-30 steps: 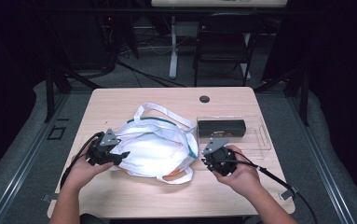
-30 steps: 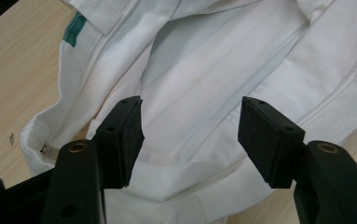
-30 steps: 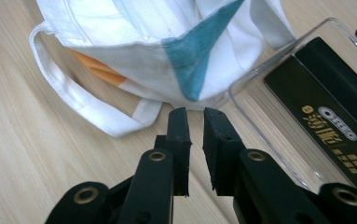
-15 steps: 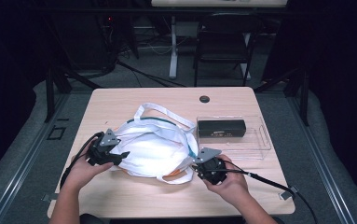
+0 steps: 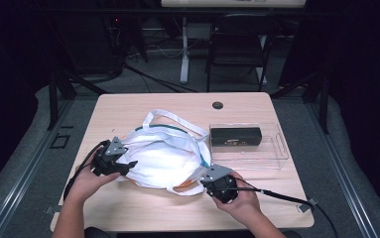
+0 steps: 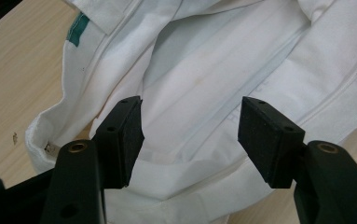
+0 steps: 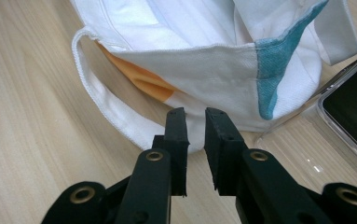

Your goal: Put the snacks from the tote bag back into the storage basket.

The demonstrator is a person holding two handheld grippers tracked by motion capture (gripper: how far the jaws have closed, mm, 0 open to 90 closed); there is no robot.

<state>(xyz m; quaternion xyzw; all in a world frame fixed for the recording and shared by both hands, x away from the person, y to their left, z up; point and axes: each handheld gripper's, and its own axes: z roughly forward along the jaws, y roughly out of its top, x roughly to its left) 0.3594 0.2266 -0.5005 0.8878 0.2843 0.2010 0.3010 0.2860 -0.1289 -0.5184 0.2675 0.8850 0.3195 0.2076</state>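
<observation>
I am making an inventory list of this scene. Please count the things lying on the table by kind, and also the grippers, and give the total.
White cloth bag: 1
Clear plastic tray: 1
Black box in the tray: 1
Grippers, left gripper and right gripper: 2
Total: 5

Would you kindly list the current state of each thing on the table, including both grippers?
White cloth bag: lying crumpled on the table, mouth gaping, orange lining showing.
Clear tray: flat on the table, holding the box.
Black box: lying inside the tray.
Left gripper: jaws wide open over the bag's mouth.
Right gripper: jaws nearly closed, nothing between them, just short of the bag.
</observation>
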